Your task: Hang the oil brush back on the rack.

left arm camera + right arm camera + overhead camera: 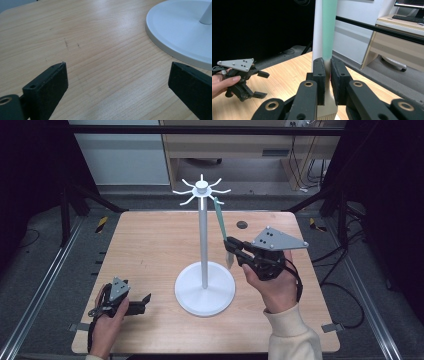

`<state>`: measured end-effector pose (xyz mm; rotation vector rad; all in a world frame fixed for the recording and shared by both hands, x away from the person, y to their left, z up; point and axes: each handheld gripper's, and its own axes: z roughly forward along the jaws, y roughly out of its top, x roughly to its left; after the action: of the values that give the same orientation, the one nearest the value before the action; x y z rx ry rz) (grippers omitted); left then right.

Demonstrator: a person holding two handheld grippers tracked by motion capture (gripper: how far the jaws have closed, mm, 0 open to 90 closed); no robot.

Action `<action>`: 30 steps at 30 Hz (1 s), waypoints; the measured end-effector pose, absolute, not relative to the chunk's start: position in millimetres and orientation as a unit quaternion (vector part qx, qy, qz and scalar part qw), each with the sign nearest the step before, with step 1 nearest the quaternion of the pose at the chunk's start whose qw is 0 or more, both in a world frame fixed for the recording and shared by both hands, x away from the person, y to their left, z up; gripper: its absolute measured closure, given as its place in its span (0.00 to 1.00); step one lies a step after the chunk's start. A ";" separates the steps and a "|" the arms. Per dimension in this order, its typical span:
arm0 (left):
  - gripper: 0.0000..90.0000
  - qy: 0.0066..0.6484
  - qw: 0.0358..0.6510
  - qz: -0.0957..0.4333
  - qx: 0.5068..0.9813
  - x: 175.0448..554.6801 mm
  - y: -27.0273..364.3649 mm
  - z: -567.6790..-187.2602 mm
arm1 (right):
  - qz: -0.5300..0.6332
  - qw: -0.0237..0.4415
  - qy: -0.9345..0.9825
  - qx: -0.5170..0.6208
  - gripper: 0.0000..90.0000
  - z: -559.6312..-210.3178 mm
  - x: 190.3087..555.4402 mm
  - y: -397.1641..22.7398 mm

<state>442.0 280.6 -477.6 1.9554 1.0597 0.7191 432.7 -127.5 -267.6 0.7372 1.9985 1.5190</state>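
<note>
A white stand point(203, 235) with a round base point(205, 290) rises from the middle of the wooden table point(150, 245), and a ring of hooks point(201, 190) crowns it. A brush with a green handle point(219, 217) hangs down from the hook ring on the right side. My right gripper point(230, 245) is shut on its lower part, just above the pale bristle end point(229, 260). In the right gripper view the jaws clamp the brush point(329, 30) beside the pole point(317, 30). My left gripper point(146, 302) lies low at the table's front left, open with nothing in it, close to the base point(180, 37).
A small dark round cap point(242, 224) is set in the table behind the stand. Black frame bars and cables surround the table. A wooden desk point(240, 145) stands on the floor beyond the far edge.
</note>
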 end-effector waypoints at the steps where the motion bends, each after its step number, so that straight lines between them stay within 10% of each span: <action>1: 0.02 0.417 0.391 0.283 0.770 441.9 280.7 -477.6 | 0.561 0.259 0.738 0.272 0.92 -267.9 433.1 -127.4; 30: 0.02 0.415 0.387 0.284 0.773 441.8 279.9 -477.7 | 0.563 0.263 0.731 0.282 0.90 -270.6 441.4 -123.8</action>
<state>441.8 279.9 -477.7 1.9673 1.0554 0.7237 441.4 -123.8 -270.6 0.7623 1.9768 1.5224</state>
